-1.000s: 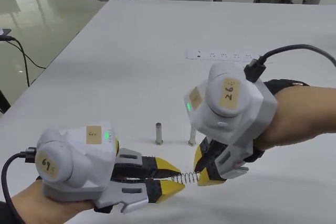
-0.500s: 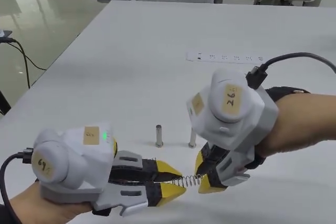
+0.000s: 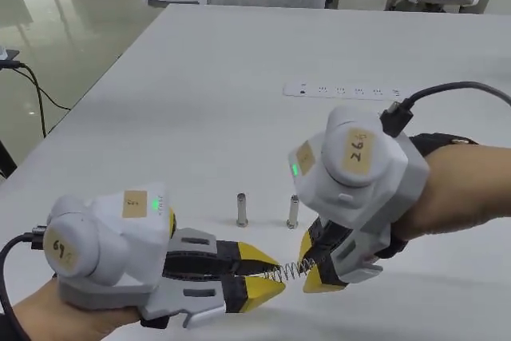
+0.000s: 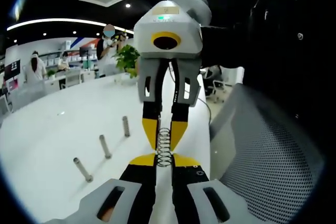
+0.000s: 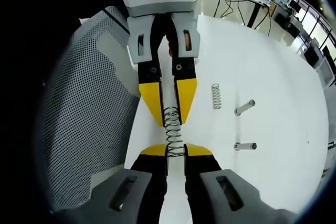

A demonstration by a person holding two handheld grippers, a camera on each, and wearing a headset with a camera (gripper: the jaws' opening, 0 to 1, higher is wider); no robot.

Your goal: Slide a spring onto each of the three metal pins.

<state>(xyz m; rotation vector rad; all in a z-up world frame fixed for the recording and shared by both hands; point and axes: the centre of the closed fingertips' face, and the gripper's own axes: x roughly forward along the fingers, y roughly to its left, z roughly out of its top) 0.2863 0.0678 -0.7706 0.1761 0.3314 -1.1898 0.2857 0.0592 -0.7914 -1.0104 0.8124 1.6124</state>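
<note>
At about 6 o'clock on the white tabletop (image 3: pixel 200 101), by its near edge, the two grippers meet tip to tip. The left gripper (image 3: pixel 267 277), white-bodied with black jaws and yellow tips, reaches in from 8 o'clock. The right gripper (image 3: pixel 311 265), of the same build, slants in from 2 o'clock. A thin coiled steel-wire spring (image 3: pixel 287 270) spans the short gap between them, one end in each set of tips.

In the left gripper view that gripper's jaws are drawn nearly together, pinching the near end of the coil. The facing jaws narrow to a V on the far end. The right gripper view shows the same from the other side: both tools are closed down to the width of the spring, and each grips it.

Three short grey cylindrical metal pins stand upright in a row on the table, their shafts bare. In the left gripper view they run off toward 9 o'clock of the held spring: the nearest pin (image 4: pixel 83 169), the middle pin (image 4: pixel 105 146) and the far pin (image 4: pixel 126 126). All are apart from the grippers. In the head view two of them stand near the grippers, at about 12 o'clock of the spring.

A second, loose wire spring (image 5: pixel 216 95) lies flat on the table at 2 o'clock of the held one in the right gripper view. It is near a pin but not touching it.

A long white power strip (image 3: pixel 343 89) lies well beyond at 12 o'clock. A grey mesh chair back (image 5: pixel 89 119) sits just off the table edge.
</note>
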